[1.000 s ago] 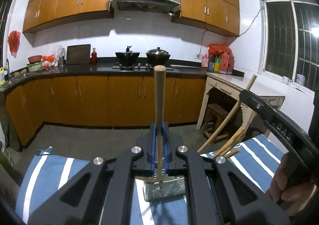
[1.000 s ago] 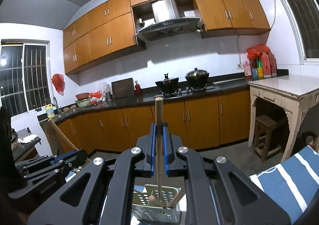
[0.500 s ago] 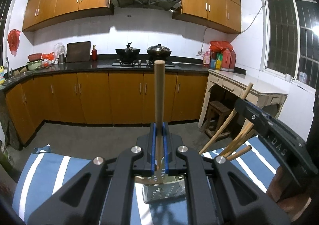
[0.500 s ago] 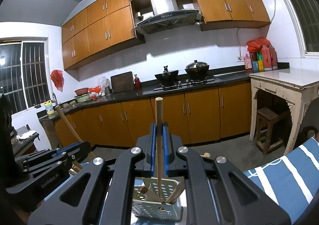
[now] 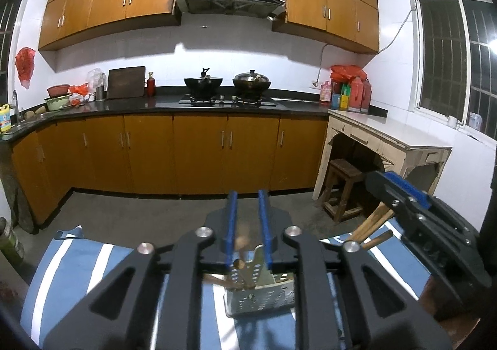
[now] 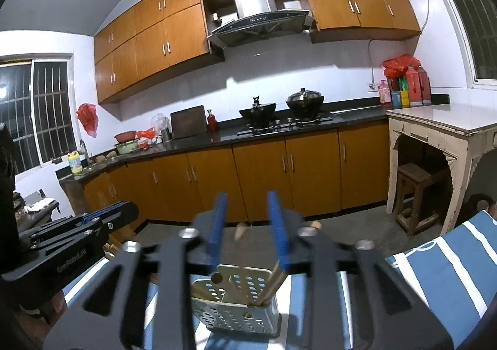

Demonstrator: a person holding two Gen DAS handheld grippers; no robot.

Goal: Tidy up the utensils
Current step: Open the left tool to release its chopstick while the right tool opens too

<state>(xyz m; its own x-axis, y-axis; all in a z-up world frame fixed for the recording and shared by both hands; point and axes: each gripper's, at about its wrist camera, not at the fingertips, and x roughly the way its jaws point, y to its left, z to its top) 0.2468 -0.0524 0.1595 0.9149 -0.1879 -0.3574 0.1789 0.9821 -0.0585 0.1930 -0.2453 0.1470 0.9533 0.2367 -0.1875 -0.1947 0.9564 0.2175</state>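
A perforated metal utensil holder (image 5: 261, 297) stands on the blue-and-white striped cloth (image 5: 77, 266), with several wooden-handled utensils (image 5: 240, 260) in it. My left gripper (image 5: 247, 225) hangs open above the holder, a blurred wooden handle (image 5: 241, 233) between its blue pads, not gripped. In the right wrist view the holder (image 6: 236, 303) sits just below my open right gripper (image 6: 247, 225), with a blurred wooden handle tip (image 6: 239, 230) between the pads. The right gripper also shows at the right of the left wrist view (image 5: 413, 213), with wooden handles (image 5: 369, 225) beside it.
Striped cloth (image 6: 450, 260) covers the work surface. Behind are orange base cabinets (image 5: 198, 151), a dark counter with two pots (image 5: 226, 83), a white side table (image 5: 388, 138) with a wooden stool (image 5: 341, 191) under it. The left gripper (image 6: 71, 241) shows at the right wrist view's left.
Both grippers have opened. The wooden handles they held upright have dropped down into the utensil holder. Both grippers have tilted a little lower over the holder.
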